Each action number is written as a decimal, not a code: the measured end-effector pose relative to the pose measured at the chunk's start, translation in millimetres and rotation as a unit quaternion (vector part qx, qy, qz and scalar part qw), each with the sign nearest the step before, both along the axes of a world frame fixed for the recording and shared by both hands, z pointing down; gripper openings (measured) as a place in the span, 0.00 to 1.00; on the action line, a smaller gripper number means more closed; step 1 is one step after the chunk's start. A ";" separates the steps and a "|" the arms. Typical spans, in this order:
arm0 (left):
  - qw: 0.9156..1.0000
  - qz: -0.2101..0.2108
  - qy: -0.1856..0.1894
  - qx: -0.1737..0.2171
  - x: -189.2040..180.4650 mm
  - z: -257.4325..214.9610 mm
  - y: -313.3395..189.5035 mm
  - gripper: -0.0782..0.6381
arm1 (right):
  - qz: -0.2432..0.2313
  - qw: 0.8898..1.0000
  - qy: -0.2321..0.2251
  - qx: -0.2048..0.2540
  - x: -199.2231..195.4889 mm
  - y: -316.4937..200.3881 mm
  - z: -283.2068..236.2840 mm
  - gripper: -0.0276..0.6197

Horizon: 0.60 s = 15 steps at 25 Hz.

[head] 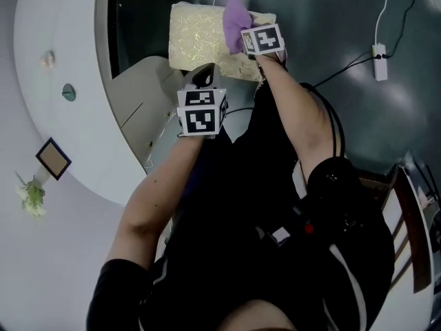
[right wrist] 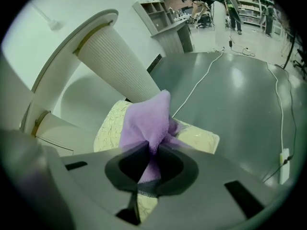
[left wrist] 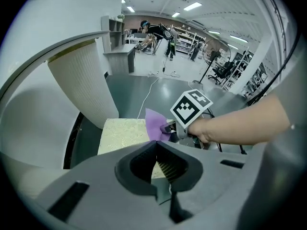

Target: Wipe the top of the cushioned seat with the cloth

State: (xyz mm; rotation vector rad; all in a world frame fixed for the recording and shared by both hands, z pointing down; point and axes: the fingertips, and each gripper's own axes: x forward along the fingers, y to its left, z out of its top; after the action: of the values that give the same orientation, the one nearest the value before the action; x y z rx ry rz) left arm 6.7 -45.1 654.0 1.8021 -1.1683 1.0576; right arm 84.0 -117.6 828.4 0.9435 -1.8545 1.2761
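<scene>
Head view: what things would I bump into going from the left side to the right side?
Little plant → small square frame → left tool → right tool pinching the purple cloth → white power strip on the floor.

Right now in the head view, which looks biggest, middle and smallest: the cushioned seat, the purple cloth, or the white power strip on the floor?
1. cushioned seat, biggest
2. purple cloth, bunched up on the seat
3. power strip, smallest

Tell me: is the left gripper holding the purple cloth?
No, the purple cloth is pinched in the right gripper; the left gripper holds nothing.
</scene>
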 end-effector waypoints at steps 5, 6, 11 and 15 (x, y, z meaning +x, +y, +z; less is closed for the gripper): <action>1.000 0.009 -0.002 0.009 9.7 -13.9 -0.5 0.11 | 0.028 0.999 0.012 -0.017 31.8 3.7 -0.9 0.12; 1.000 0.011 -0.004 0.009 11.7 -16.2 0.7 0.12 | 0.033 0.999 0.016 -0.019 37.3 5.4 -1.1 0.12; 1.000 0.007 0.015 0.017 28.4 -24.2 -0.9 0.12 | 0.062 0.997 0.035 -0.022 81.7 7.2 1.1 0.11; 0.999 0.024 0.015 0.025 31.2 -34.3 -1.3 0.11 | 0.079 0.996 0.041 -0.010 106.9 11.3 -11.1 0.11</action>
State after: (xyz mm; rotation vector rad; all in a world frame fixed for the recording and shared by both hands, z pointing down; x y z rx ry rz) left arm 37.9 -46.4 619.8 1.8869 -1.1485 1.0317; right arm 190.9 -106.4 817.3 1.1334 -1.7295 1.3265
